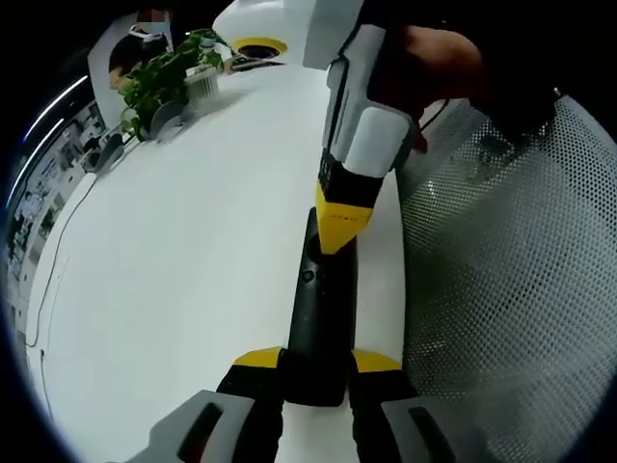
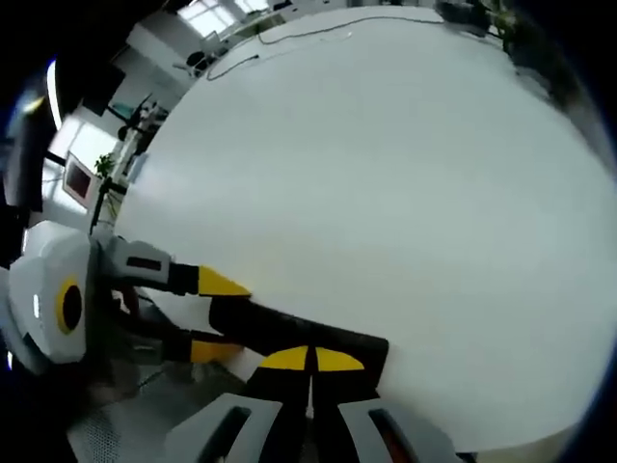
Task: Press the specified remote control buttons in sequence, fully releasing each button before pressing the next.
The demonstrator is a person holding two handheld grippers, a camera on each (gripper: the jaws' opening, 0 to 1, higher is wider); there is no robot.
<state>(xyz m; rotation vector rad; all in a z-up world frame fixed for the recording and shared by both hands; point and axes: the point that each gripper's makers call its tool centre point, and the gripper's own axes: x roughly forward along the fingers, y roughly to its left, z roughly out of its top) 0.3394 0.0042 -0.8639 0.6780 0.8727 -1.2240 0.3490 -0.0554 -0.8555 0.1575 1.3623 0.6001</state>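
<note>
Both grippers are on the remote [image 1: 318, 318]: left gripper [image 1: 316, 371] clamps its near end, right gripper [image 2: 310, 360], jaws together, presses a button; how many presses remain cannot be told.

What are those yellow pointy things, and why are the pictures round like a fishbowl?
Those are grabbing tools a person holds, one in each hand. Each carries a camera with a bulgy lens, so the pictures look round. In the left gripper view, the left gripper has its yellow-tipped jaws on both sides of a black remote control, holding it over a white table. The right gripper comes down from above, its yellow tip on the remote. In the right gripper view, its own jaws look closed together. A green plant stands far back on the table.
</note>
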